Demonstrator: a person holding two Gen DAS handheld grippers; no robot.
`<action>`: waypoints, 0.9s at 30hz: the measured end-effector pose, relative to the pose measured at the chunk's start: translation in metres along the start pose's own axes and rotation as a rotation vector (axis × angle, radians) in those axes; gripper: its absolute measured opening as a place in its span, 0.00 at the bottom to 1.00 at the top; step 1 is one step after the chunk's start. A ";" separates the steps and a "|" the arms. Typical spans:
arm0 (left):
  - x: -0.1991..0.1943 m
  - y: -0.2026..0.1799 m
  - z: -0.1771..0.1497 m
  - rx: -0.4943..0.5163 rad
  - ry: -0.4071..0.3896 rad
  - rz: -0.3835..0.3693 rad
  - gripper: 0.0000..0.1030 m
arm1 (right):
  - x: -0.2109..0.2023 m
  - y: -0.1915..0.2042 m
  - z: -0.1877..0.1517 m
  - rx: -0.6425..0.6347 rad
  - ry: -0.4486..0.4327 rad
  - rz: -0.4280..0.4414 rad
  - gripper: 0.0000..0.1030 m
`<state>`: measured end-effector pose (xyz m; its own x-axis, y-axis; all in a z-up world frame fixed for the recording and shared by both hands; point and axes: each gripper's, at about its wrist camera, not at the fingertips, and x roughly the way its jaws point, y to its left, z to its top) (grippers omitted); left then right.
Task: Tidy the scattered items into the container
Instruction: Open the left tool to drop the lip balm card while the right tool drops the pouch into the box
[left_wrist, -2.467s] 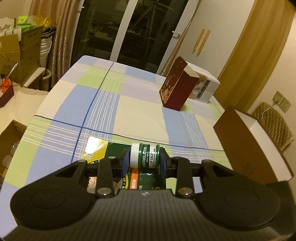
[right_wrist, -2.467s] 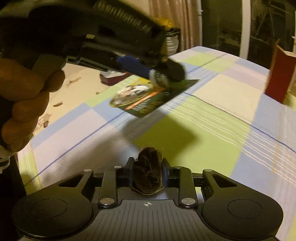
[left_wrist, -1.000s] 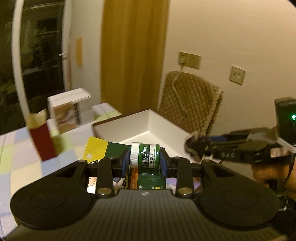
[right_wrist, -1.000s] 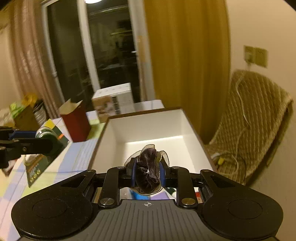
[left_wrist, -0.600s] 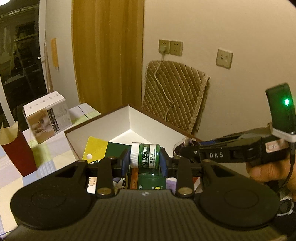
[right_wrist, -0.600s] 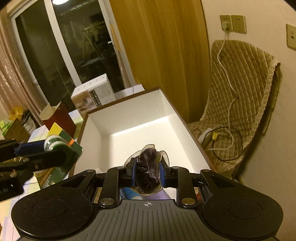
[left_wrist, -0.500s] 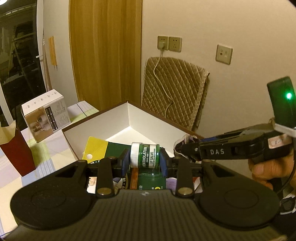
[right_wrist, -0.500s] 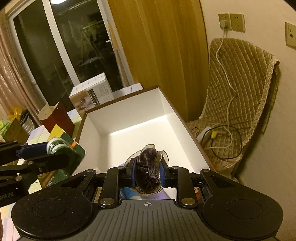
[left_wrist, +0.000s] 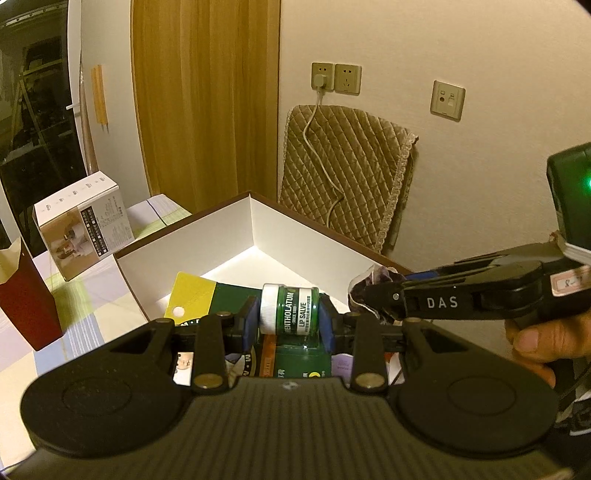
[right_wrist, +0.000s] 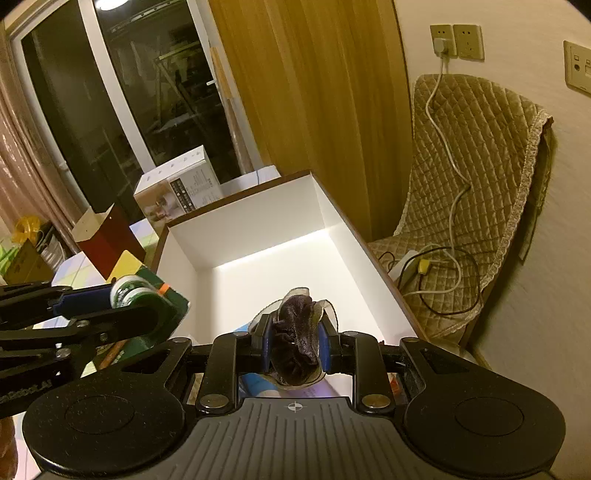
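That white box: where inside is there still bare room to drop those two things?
The far half of the white box is bare floor, bordered by its far wall and side walls. The near end, below the lip salve pack and dark scrunchie, is crowded with packets.

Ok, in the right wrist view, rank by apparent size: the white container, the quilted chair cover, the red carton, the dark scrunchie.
1. Quilted chair cover and white container: similar, too close to rank.
2. Dark scrunchie, though nearness to the camera inflates it.
3. Red carton, about alike; its lower part is hidden.
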<state>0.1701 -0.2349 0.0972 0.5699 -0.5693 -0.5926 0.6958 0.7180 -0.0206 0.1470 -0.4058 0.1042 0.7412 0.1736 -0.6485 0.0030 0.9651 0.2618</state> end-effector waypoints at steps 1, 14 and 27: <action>0.002 0.001 0.000 -0.002 0.001 -0.001 0.28 | 0.000 0.000 0.000 -0.001 0.000 -0.001 0.26; -0.009 0.012 -0.002 -0.050 -0.041 0.037 0.47 | -0.002 -0.001 0.002 0.004 -0.007 -0.001 0.26; -0.025 0.020 -0.014 -0.092 -0.037 0.056 0.48 | -0.006 0.006 0.001 -0.012 -0.030 0.025 0.63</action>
<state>0.1638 -0.2007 0.1003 0.6235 -0.5408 -0.5646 0.6204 0.7817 -0.0636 0.1433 -0.4014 0.1104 0.7606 0.1918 -0.6202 -0.0237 0.9629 0.2688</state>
